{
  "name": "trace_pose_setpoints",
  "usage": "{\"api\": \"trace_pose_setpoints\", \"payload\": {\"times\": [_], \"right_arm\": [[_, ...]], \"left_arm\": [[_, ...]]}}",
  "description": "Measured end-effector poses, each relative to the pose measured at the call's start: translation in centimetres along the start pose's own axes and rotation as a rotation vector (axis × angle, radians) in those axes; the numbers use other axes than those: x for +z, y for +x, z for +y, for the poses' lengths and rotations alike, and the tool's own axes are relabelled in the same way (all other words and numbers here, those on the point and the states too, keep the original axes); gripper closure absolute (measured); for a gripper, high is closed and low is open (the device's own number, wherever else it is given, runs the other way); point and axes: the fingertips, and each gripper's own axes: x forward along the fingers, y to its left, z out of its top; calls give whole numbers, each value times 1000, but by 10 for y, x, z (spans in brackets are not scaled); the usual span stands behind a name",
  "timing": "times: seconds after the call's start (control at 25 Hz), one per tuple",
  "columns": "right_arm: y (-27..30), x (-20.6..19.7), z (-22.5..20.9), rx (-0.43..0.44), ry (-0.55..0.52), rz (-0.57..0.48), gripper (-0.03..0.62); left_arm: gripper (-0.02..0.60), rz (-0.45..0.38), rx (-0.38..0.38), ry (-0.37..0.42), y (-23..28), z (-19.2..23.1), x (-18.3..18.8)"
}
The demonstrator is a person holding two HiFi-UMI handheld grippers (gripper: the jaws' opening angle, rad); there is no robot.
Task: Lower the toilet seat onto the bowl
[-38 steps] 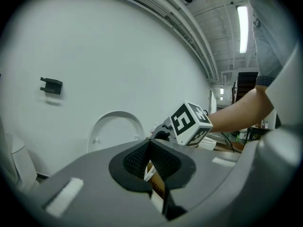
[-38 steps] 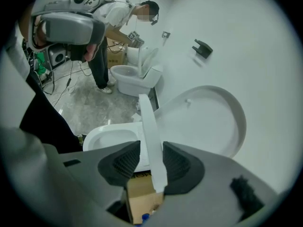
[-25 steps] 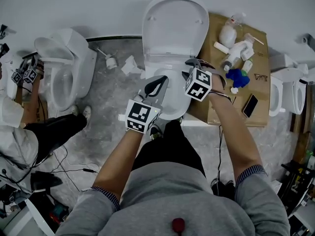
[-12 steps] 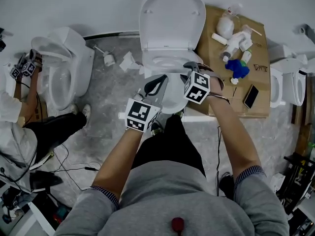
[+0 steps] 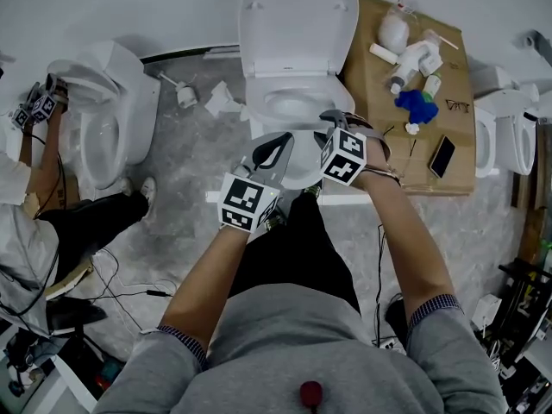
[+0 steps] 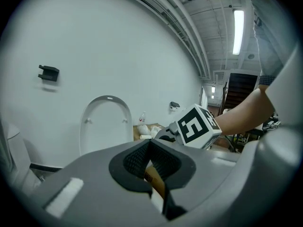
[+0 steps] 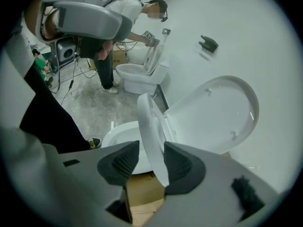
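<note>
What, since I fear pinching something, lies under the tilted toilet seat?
Only the white bowl shows under the toilet seat, gripped tilted by the right hand-held gripper. Its visible rim is bare; the seat hides its far side.

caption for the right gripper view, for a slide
Right gripper grips the rim of the half-raised toilet seat, with the lid open behind it and the bowl below.

Grey concrete floor (image 5: 185, 153) carries the central toilet (image 5: 293, 110); cardboard sheet (image 5: 461, 59) abuts its right side, crumpled paper (image 5: 220, 100) and second toilet (image 5: 121, 102) sit left
</note>
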Motion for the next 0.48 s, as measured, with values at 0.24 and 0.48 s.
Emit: {"api": "trace_pose_setpoints", "payload": {"times": [0.24, 0.48], "right_arm": [[8, -8, 18, 18, 13, -3, 422], [19, -14, 37, 45, 29, -12, 422]], "left_arm": [[574, 19, -10, -12, 4, -4, -17], [574, 29, -31, -32, 8, -8, -32]]}}
